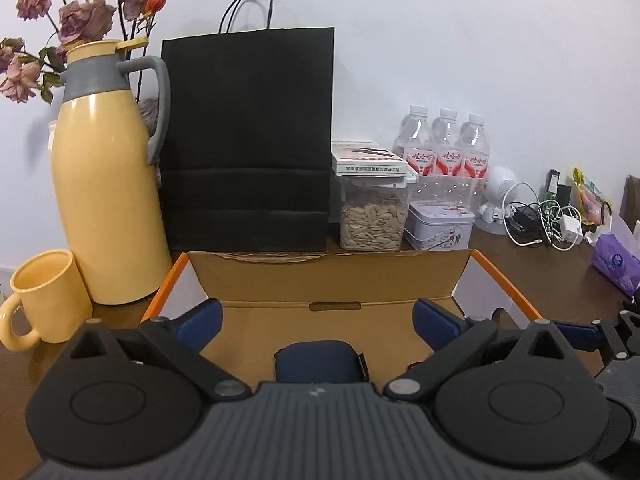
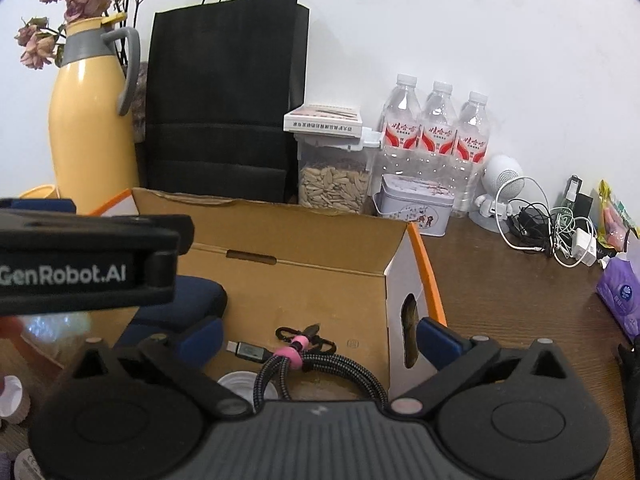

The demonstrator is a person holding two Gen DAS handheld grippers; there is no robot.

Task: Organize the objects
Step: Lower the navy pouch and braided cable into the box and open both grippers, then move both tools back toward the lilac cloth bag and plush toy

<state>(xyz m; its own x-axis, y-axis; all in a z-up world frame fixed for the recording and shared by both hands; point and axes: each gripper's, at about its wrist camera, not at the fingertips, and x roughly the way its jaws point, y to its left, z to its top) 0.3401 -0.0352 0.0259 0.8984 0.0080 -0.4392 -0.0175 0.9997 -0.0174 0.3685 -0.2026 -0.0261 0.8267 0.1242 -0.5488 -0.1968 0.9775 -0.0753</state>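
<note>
An open cardboard box (image 1: 320, 280) with orange edges sits on the brown table. My left gripper (image 1: 320, 322) hangs over it with its blue fingers (image 1: 204, 320) wide apart. A navy blue case (image 1: 320, 362) lies on the box floor below and between them, touched by neither pad. My right gripper (image 2: 320, 340) is open too and straddles the box's right wall (image 2: 400, 300). One finger is inside and the other finger (image 2: 436, 338) outside. On the box floor lie a braided cable (image 2: 320, 364) with a pink tie, a black carabiner (image 2: 308, 336) and a white cap (image 2: 240, 384).
Behind the box stand a yellow thermos (image 1: 108, 200), a yellow mug (image 1: 48, 296), a black paper bag (image 1: 248, 140), a seed jar (image 1: 372, 216), a tin (image 1: 438, 226) and three water bottles (image 1: 444, 152). Tangled chargers (image 1: 548, 224) and a purple tissue pack (image 1: 614, 262) lie at the right.
</note>
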